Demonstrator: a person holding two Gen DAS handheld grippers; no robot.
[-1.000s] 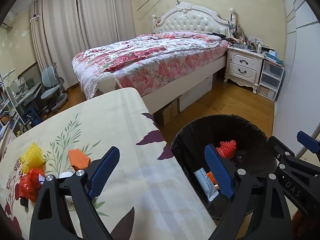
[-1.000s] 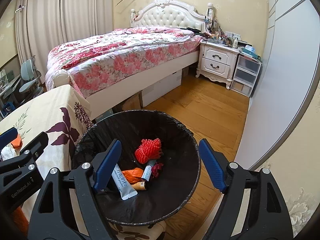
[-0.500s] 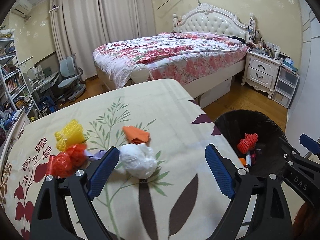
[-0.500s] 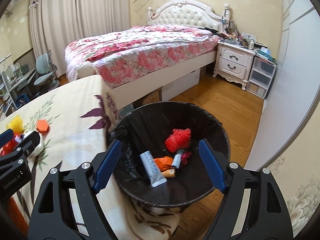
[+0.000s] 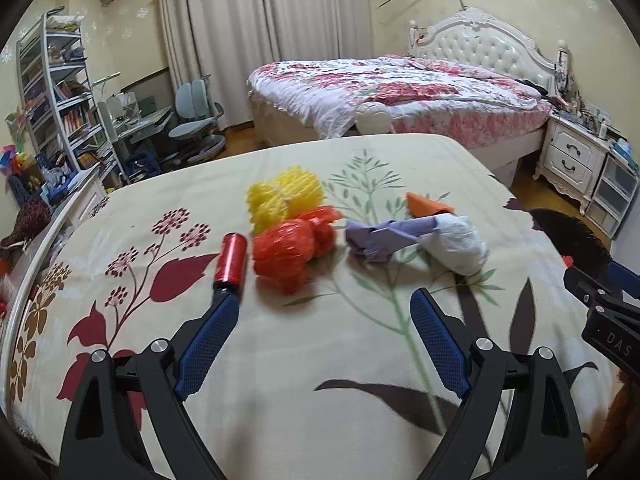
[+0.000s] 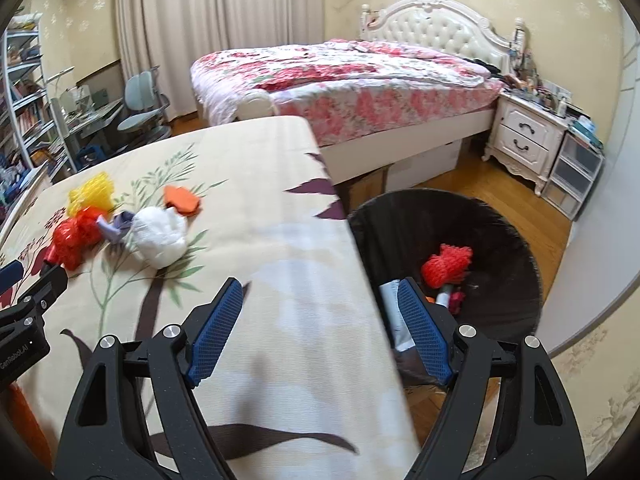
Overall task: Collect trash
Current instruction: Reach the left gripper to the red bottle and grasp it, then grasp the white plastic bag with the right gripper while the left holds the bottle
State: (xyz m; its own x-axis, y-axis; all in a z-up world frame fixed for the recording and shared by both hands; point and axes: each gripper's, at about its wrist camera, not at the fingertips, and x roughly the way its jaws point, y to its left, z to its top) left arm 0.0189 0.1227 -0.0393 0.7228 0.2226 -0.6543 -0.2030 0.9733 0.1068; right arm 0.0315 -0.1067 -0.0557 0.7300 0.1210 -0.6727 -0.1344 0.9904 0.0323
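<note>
Trash lies on the floral tablecloth [image 5: 320, 360]: a yellow net [image 5: 284, 196], a red plastic bag [image 5: 290, 248], a red tube [image 5: 230, 260], a purple wrapper [image 5: 380, 236], a white bag [image 5: 460, 244] and an orange scrap [image 5: 428, 206]. My left gripper [image 5: 324, 316] is open and empty, just short of the pile. My right gripper [image 6: 320, 300] is open and empty over the table's right edge. The black-lined bin [image 6: 500, 240] stands beside the table and holds a red net [image 6: 448, 264] and other trash.
A bed with a floral quilt [image 5: 400, 92] stands behind the table. A nightstand [image 6: 528, 136] and plastic drawers [image 6: 576, 172] line the right wall. A desk, chairs [image 5: 196, 120] and a bookshelf [image 5: 52, 92] are at the left.
Both grippers have swung left, from over the bin toward the table. The trash pile has come into the middle of the left wrist view. Both stayed open and empty.
</note>
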